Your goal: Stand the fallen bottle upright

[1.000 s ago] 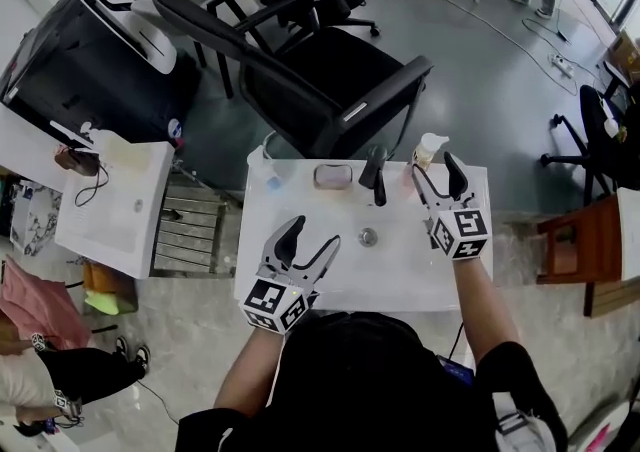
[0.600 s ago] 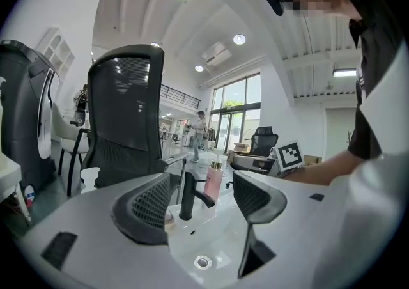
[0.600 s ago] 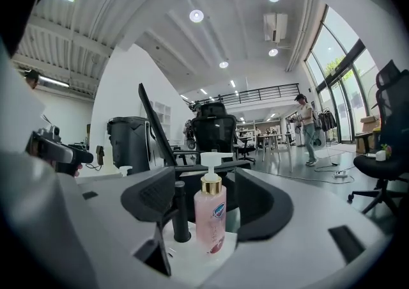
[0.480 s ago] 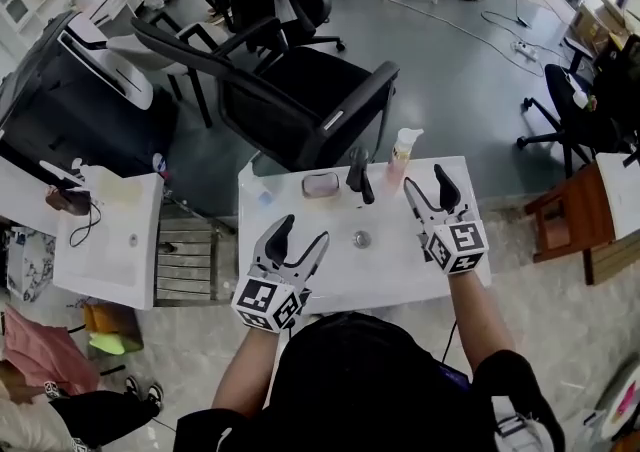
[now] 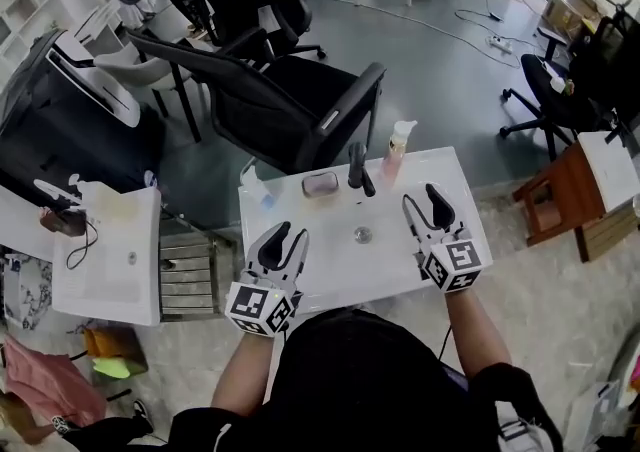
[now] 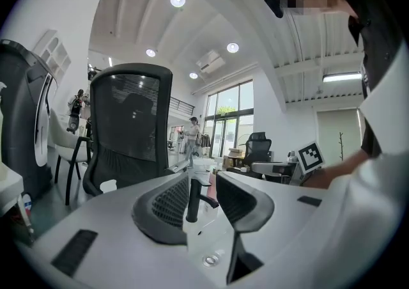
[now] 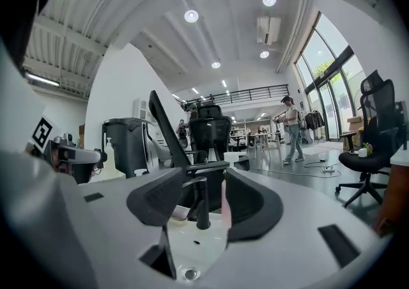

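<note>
Bottle: pump bottle (image 5: 396, 152) stood upright at back of white sink counter (image 5: 445, 185), just R of black faucet (image 5: 357, 170), near the rear edge.
Task status: looked done, judging by the bottle standing on its base w/ nothing touching it.
L gripper: left gripper (image 5: 287, 237) sat at front-left of the counter. Jaws were part-way apart and had just been closing. Nothing was between them; the faucet showed far off through the gap.
R gripper: right gripper (image 5: 419, 196) was at front-right, well apart from the bottle. Jaws were wider than the L, also just closing, and empty.
Other items: pink soap bar (image 5: 320, 183) lay L of the faucet and the drain (image 5: 362, 235) was mid-basin. A small clear bottle (image 5: 254, 187) was at the back-left corner; couldn't tell if it was lying or standing.
Handling (est.): probably light plastic w/ stiff-ish walls and a smooth, likely slick skin. It's tall and narrow, so tippy.
Grip spot (est.): mid-body below the shoulder, pads square to the sides. Avoid the pump head, which may turn or depress.
Risk (est.): a knock could send it off the back edge.
</note>
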`<state>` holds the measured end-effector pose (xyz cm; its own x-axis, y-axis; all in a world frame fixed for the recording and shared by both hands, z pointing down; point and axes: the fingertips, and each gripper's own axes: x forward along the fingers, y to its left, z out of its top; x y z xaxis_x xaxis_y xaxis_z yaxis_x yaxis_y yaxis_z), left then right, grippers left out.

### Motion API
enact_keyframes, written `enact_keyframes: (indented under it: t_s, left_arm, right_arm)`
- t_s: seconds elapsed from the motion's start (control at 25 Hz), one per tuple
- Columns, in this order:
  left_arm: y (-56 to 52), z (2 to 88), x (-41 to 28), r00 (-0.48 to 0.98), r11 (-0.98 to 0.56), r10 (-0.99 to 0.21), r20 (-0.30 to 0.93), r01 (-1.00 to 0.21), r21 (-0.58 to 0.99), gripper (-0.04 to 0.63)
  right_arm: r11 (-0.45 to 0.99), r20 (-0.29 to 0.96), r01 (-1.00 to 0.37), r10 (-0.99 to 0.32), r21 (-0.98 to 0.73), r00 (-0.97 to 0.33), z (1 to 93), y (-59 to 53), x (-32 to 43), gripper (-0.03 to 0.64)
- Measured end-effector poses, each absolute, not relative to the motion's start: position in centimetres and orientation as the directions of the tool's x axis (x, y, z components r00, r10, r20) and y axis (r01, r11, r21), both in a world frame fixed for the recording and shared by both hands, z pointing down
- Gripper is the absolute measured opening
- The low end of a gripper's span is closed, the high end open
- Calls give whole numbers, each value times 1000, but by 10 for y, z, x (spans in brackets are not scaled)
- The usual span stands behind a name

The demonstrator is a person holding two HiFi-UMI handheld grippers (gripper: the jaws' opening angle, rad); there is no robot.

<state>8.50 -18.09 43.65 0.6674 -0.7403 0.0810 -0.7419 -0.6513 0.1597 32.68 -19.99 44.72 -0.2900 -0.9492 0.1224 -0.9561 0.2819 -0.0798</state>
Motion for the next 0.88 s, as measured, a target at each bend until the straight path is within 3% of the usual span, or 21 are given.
enact_keyframes:
  t_s: [0.44, 0.88]
  left_arm:
    - [-181, 433, 54, 601, -593, -796, 76, -799, 102, 41]
    - [-184, 432, 40, 586, -577, -807, 72, -809, 114, 41]
  right_arm:
    - [230, 105, -968, -965, -98, -239, 445, -167, 310, 55]
    - [285, 101, -956, -951, -72, -292, 444, -174, 284, 29]
